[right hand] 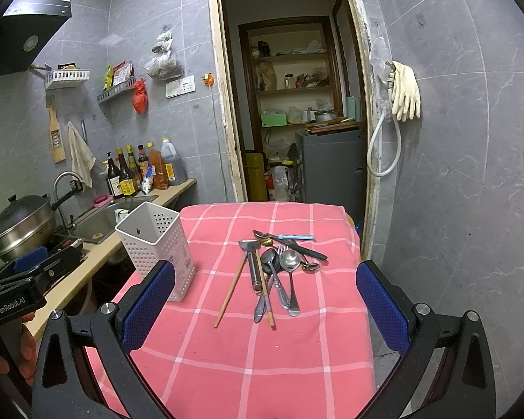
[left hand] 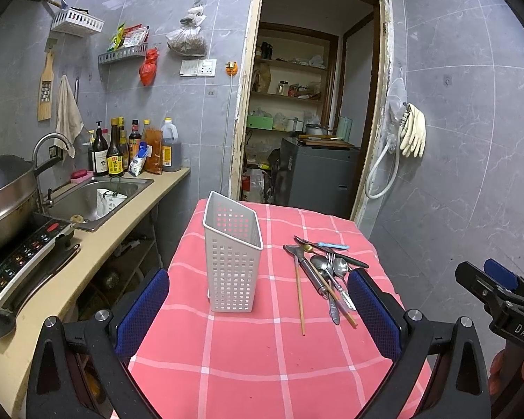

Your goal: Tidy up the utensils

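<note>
Utensils [right hand: 279, 272] heaped right of caddy [right hand: 157, 244] on worktop [right hand: 262, 366]: thin, stiff, slick metal. Grip mid-handle. Left tongs [left hand: 258, 314], right tongs [right hand: 265, 307] released, empty.

Left gripper [left hand: 258, 305] and right gripper [right hand: 265, 302] side by side, jaws wide apart, nothing held.

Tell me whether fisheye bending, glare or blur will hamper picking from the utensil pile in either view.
Left wrist view: the door frame bows, but the metal utensil pile stays sharp, with no glare. Right wrist view: the pile sits near centre, least bent; its steel spoon carries only a mild sheen; the white perforated plastic caddy leans with the distortion.
</note>
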`<state>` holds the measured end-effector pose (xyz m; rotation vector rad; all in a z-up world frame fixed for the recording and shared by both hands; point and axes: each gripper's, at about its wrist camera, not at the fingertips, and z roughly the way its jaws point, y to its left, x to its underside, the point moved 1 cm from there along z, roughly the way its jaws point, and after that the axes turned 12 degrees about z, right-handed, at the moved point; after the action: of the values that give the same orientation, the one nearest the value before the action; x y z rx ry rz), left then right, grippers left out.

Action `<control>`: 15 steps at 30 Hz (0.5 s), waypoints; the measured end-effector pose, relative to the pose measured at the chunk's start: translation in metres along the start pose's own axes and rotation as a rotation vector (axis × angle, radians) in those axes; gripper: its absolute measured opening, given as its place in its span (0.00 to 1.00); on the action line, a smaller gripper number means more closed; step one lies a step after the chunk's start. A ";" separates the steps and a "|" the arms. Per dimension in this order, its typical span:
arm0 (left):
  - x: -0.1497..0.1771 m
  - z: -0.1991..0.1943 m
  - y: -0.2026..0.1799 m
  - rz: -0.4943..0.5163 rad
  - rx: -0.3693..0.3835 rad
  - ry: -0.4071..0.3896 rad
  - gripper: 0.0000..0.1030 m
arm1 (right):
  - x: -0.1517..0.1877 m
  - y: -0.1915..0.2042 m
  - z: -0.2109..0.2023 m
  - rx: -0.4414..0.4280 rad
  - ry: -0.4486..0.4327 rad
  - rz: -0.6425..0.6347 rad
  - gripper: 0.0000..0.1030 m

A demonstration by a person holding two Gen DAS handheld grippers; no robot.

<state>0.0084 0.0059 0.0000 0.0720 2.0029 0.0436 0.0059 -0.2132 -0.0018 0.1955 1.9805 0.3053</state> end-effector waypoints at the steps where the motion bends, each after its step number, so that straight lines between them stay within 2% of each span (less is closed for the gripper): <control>1: 0.000 0.000 0.000 0.000 -0.002 0.001 1.00 | 0.000 -0.001 0.000 0.000 0.000 0.001 0.99; 15: 0.000 0.000 -0.001 0.003 -0.003 0.001 1.00 | 0.000 -0.001 0.000 0.001 0.001 0.002 0.99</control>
<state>0.0083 0.0049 -0.0003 0.0733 2.0033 0.0488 0.0061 -0.2137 -0.0017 0.1979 1.9815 0.3058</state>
